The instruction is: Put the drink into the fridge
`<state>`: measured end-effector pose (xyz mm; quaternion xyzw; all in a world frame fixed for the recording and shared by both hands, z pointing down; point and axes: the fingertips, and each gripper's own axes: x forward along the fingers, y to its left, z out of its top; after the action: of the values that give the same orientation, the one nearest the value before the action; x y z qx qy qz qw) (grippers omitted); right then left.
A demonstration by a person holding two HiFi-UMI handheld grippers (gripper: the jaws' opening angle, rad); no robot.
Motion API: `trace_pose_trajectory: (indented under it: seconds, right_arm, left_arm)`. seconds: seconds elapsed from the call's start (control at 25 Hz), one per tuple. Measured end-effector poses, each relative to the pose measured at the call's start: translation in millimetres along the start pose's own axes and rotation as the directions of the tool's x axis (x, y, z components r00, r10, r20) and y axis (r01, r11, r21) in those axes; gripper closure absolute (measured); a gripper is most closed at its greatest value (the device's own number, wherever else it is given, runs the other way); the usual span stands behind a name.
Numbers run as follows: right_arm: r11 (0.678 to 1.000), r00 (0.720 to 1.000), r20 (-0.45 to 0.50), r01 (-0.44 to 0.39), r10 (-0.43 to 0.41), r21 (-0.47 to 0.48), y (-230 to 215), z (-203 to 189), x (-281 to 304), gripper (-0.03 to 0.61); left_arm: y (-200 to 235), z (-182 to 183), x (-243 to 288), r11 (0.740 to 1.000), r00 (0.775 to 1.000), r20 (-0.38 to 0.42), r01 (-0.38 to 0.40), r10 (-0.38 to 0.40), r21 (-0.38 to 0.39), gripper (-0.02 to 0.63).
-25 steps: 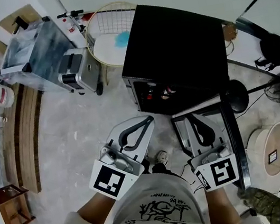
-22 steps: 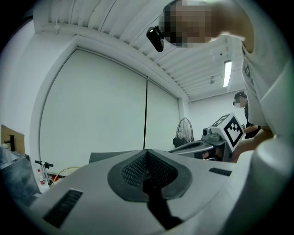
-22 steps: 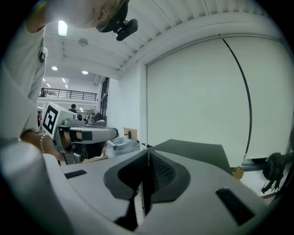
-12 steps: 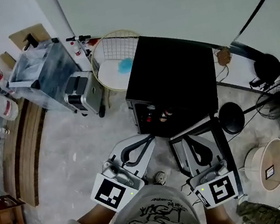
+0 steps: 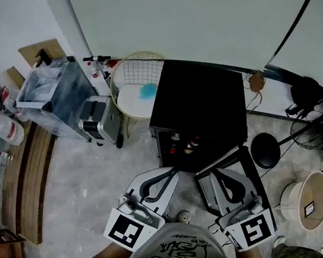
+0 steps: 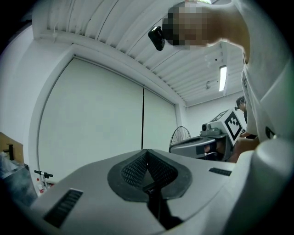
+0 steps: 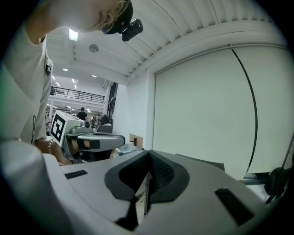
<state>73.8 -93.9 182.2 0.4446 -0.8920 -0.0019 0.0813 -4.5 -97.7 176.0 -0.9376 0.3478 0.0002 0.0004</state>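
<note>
Head view: the drinks (image 5: 184, 146) stand inside the black fridge (image 5: 200, 103), just within its open front, too small to tell apart. The fridge door (image 5: 252, 171) is swung open at the fridge's front right corner. The right claw (image 5: 216, 173) is held above that door, jaws pressed together, nothing between them. The left claw (image 5: 173, 172) is held just before the fridge's opening, jaws likewise together and empty. A wire basket (image 5: 131, 78) sits just beside the fridge on its left. A black stool (image 5: 265, 150) stands just right of the door.

Small items (image 5: 184, 146) inside the dark fridge (image 5: 203, 102), too tiny for identification.
</note>
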Motion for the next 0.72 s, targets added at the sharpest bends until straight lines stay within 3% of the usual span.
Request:
trace_pose_trajectory:
  seconds: [0.72]
  right_arm:
    - [1.000, 1.000, 0.017, 0.004, -0.003, -0.027, 15, 15, -15, 0.572]
  left_arm:
    - [-10, 15, -19, 1.000, 1.000, 0.024, 0.006, -0.006, 0.004, 0.592]
